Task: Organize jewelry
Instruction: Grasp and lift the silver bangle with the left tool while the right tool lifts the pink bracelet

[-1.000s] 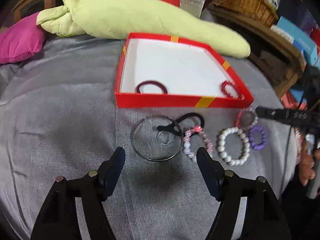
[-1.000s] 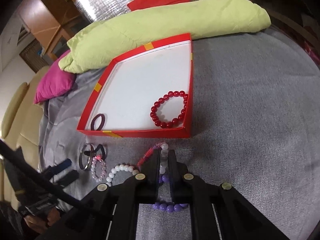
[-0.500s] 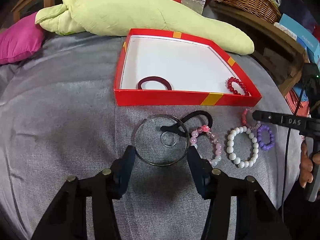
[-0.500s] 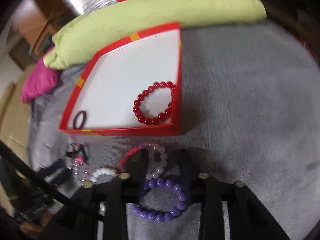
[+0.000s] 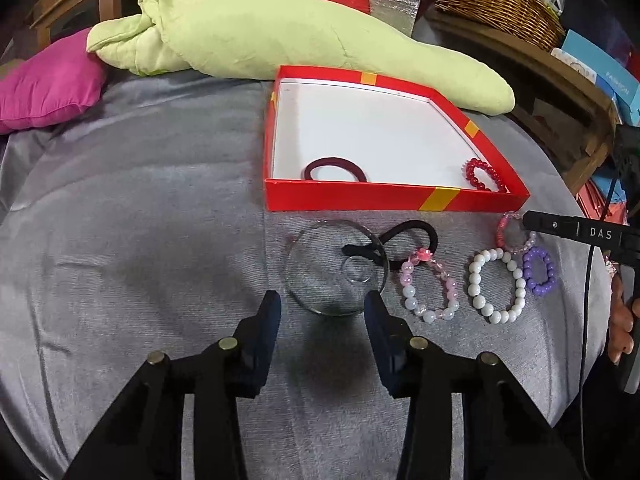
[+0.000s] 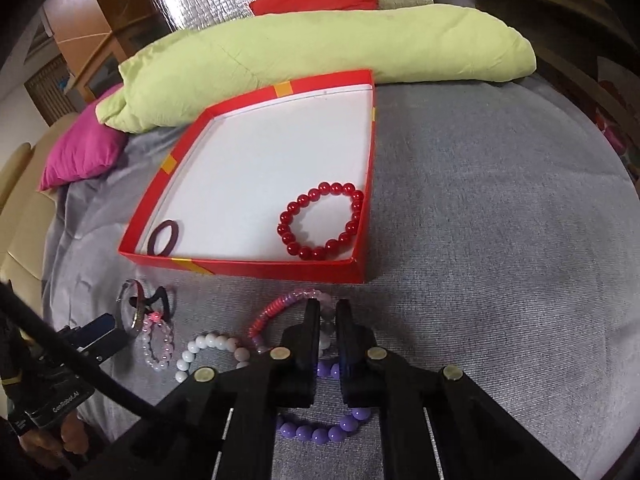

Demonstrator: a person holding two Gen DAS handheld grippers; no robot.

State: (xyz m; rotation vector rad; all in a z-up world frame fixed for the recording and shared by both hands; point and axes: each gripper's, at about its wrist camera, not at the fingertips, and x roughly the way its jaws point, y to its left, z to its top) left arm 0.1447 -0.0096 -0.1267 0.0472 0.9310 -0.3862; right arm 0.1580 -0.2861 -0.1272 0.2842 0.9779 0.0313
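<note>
Grey cloth (image 5: 140,208) carries the loose pieces, near the red box (image 5: 384,197) that already holds a red bead bracelet (image 6: 322,222) and a maroon hair tie (image 5: 335,167). Our left gripper (image 5: 322,310) spreads wide at the near rim of the clear bangle (image 5: 337,267); our right gripper (image 6: 328,322) looks pinched on the pink-and-clear bracelet (image 6: 280,307), with purple beads (image 6: 320,432) just beneath. We risk dragging the black hair tie (image 5: 414,230) lying over the bangle, or snagging those purple beads.

The right gripper (image 6: 328,316) covers the middle of the purple bead bracelet (image 6: 320,434) and part of the pink bracelet (image 6: 276,308), so can't tell if it's pinching anything. Red bead bracelet (image 5: 482,174) is half hidden behind the red box (image 5: 380,198) wall in the left wrist view.
</note>
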